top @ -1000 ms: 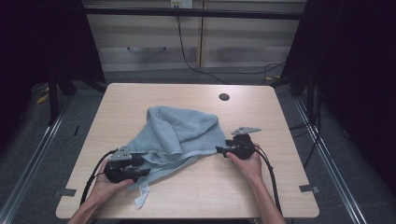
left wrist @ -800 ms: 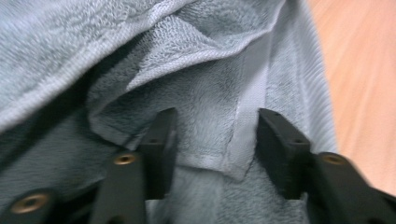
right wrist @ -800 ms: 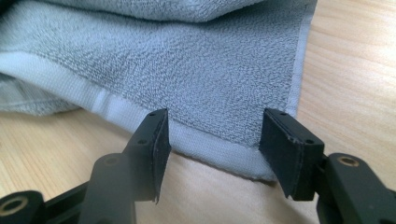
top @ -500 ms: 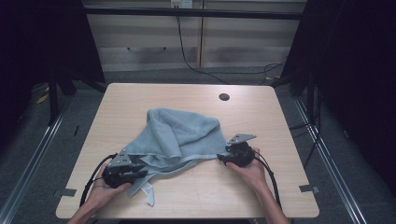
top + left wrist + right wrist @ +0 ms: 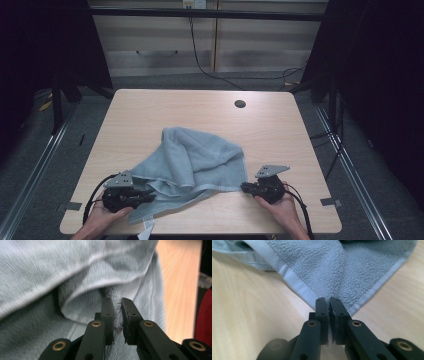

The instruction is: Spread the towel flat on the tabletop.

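Left hand (image 5: 97, 220): at the near left corner of the table (image 5: 150, 110), wrapped round the left gripper (image 5: 145, 197), cable looped beside it toward the table's left edge.

Left gripper: lying low over the table, pointed right into the towel (image 5: 195, 162). Jaws just closing, now pinched on a thin fold of the towel's near left edge; in the left gripper view (image 5: 117, 315) cloth squeezed between the two black pads, frayed threads showing in the narrow gap, more cloth draped above and behind.

Towel: pale blue-grey terry, rumpled, in the near middle of the table, bunched into a rounded heap at its far side and spread flatter toward the near edge. A loose corner with a white tag (image 5: 146, 227) hanging at the table's near edge, just right of the left gripper. Woven border strip (image 5: 294, 282) running along the hem, seen in the right gripper view.

Right gripper (image 5: 244, 187): just right of the towel's near right corner, pointed left. Jaws just closing, now clamped tight on that corner; in the right gripper view (image 5: 329, 312) the corner's tip caught between the pads, cloth fanning out beyond them, bare wood on both sides.

Right hand (image 5: 280, 205): near the table's near right edge, holding the right gripper from behind.

Round hole (image 5: 240, 104): in the table's far right part, well apart from the towel.
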Available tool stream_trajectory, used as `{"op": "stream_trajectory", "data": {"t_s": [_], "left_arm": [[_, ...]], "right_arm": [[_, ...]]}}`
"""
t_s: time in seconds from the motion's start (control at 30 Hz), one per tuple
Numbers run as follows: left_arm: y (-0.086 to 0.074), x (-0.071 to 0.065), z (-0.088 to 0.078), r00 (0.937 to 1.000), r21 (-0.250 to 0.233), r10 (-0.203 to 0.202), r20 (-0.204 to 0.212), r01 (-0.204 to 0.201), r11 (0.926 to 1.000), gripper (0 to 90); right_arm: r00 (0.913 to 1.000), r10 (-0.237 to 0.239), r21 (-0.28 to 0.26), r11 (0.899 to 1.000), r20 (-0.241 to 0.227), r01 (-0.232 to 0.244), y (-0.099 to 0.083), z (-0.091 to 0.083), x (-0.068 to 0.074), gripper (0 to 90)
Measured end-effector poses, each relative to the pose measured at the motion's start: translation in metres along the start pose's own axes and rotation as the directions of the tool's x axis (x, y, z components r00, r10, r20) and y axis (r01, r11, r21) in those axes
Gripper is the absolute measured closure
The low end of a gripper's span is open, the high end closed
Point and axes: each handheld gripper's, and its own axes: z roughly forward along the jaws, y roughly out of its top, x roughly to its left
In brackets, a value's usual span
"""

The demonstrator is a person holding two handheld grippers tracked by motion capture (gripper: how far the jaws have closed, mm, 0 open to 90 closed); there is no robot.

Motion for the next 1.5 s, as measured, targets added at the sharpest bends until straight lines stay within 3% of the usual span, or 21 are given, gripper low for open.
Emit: {"op": "stream_trajectory", "data": {"t_s": [0.13, 0.27, 0.4, 0.47, 0.73, 0.87, 0.93, 1.1, 1.17, 1.33, 1.4, 1.5], "left_arm": [[0.004, 0.002, -0.005, 0.9997, -0.049, -0.022, 0.006, 0.022, 0.9985, 81.9], [0.007, 0.009, -0.011, 0.9991, -0.098, -0.042, 0.006, 0.042, 0.9943, 82.0], [0.008, 0.017, -0.014, 0.9956, -0.148, -0.093, -0.010, 0.090, 0.9848, 82.0], [0.009, 0.020, -0.015, 0.9944, -0.151, -0.103, -0.022, 0.098, 0.9837, 82.1], [0.008, 0.025, -0.013, 0.9916, -0.161, -0.124, -0.035, 0.117, 0.9800, 82.0], [0.005, 0.027, -0.009, 0.9907, -0.135, -0.128, -0.046, 0.121, 0.9835, 82.0], [0.003, 0.027, -0.003, 0.9909, -0.096, -0.117, -0.066, 0.111, 0.9892, 82.0], [0.002, 0.024, 0.011, 0.9933, -0.037, -0.088, -0.075, 0.085, 0.9956, 82.0], [0.001, 0.022, 0.017, 0.9936, 0.001, -0.068, -0.090, 0.068, 0.9977, 81.9], [0.001, 0.018, 0.021, 0.9945, -0.004, -0.068, -0.080, 0.068, 0.9977, 81.9], [0.001, 0.012, 0.022, 0.9953, 0.000, -0.050, -0.082, 0.050, 0.9987, 82.0], [-0.004, 0.003, 0.021, 0.9978, 0.004, -0.066, -0.007, 0.066, 0.9978, 82.0]], "right_arm": [[0.9998, -0.005, -0.010, 1.000, -0.018, 0.005, 0.003, 0.000, 0.002, 87.0], [0.9988, 0.022, -0.071, 0.997, -0.044, -0.025, 0.007, -0.004, -0.002, 85.9], [0.9987, 0.031, -0.099, 0.994, -0.041, -0.035, 0.009, -0.004, -0.005, 67.9], [0.9991, 0.018, -0.096, 0.995, -0.038, -0.022, 0.009, -0.001, -0.005, 57.4], [0.9994, -0.032, -0.047, 0.998, -0.016, 0.031, 0.007, 0.012, -0.006, 47.2], [0.9970, -0.076, -0.043, 0.996, 0.011, 0.077, 0.007, 0.014, 0.000, 49.7], [0.9954, -0.094, -0.032, 0.995, 0.018, 0.095, 0.008, 0.014, 0.003, 60.4], [0.9954, -0.092, -0.026, 0.996, -0.028, 0.091, 0.002, 0.008, 0.008, 82.8], [0.9956, -0.079, -0.019, 0.997, -0.050, 0.078, -0.001, 0.004, 0.009, 84.3], [0.9939, -0.063, -0.013, 0.998, -0.090, 0.063, -0.008, -0.002, 0.017, 85.2], [0.9930, -0.063, -0.007, 0.998, -0.100, 0.063, -0.014, -0.007, 0.024, 85.2], [0.9912, -0.052, 0.001, 0.999, -0.122, 0.052, -0.023, -0.015, 0.033, 85.4]]}}
